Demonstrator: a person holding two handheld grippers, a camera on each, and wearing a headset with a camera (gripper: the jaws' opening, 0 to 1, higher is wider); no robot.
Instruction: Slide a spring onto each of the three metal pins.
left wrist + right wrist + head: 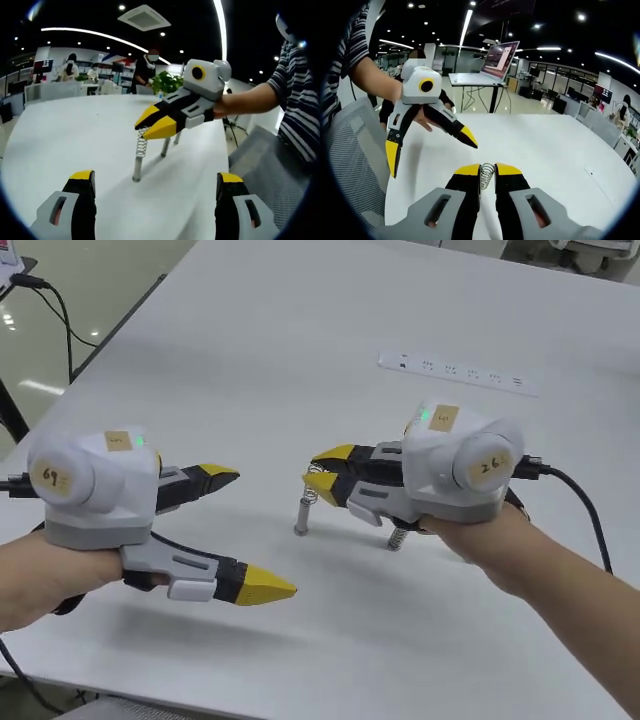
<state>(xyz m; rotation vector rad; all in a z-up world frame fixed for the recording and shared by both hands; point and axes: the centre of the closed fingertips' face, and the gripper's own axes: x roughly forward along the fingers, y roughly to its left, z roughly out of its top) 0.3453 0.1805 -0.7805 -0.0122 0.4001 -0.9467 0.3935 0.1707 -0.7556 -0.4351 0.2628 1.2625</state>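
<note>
Centrally, right gripper (325, 473) jaws pinched on spring (142, 143) above upright pin (136, 170), left gripper (255, 532) jaws spread wide, empty.

White table (300, 340) bears flat power strip (455, 372) far side, metal pins (301, 520) standing mid-table.

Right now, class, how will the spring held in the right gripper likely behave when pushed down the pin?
The spring is a thin open coil, so it probably bends and compresses easily. It looks light and, pinched by the right gripper, may flick out sideways.
</note>
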